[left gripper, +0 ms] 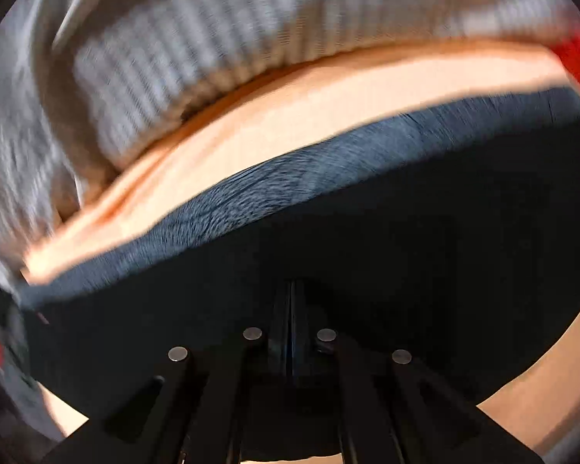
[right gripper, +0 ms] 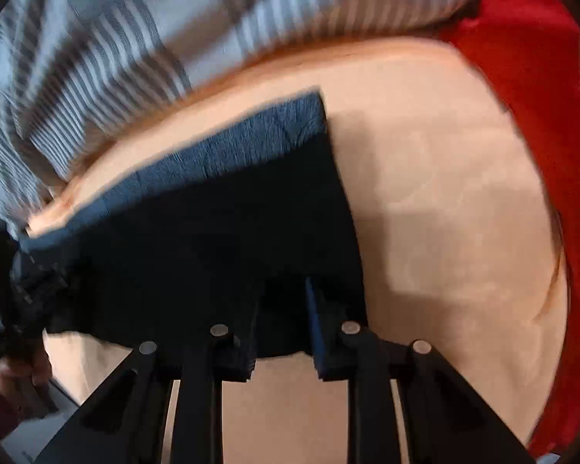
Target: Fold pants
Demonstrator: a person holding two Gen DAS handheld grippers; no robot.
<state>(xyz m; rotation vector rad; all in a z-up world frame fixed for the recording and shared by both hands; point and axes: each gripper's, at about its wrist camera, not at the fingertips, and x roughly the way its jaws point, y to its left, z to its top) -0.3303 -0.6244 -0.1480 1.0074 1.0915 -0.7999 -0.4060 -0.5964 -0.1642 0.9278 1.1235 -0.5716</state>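
Both views blurred, looking steeply down.

Dark navy fabric pants (left gripper: 328,255), folded into a flat block with a lighter blue ribbed band along the far edge, lie on a pale peach cloth-covered surface (left gripper: 290,108); whether bed or bench I cannot tell. In the right wrist view the same pants (right gripper: 220,224) show a straight right-hand edge and a squared far corner, with bare peach surface (right gripper: 444,212) to the right of them.

Left gripper (left gripper: 292,309): fingers pressed together, seen as one narrow dark ridge over the dark cloth. Too dark to tell whether any fabric is caught between them.

Right gripper (right gripper: 280,317): fingers a little way apart, one dark, the other (right gripper: 315,321) showing a blue inner face. Near edge of the pants sits in the gap; pads do not visibly press on it.

Beyond the pants: grey-and-white striped fabric (left gripper: 181,62), rumpled, along the far side. Red cloth (right gripper: 529,77) at right, resting on the peach surface.

A person's hand (right gripper: 15,375) shows at the lower left of the right wrist view, beside a black object I cannot identify.
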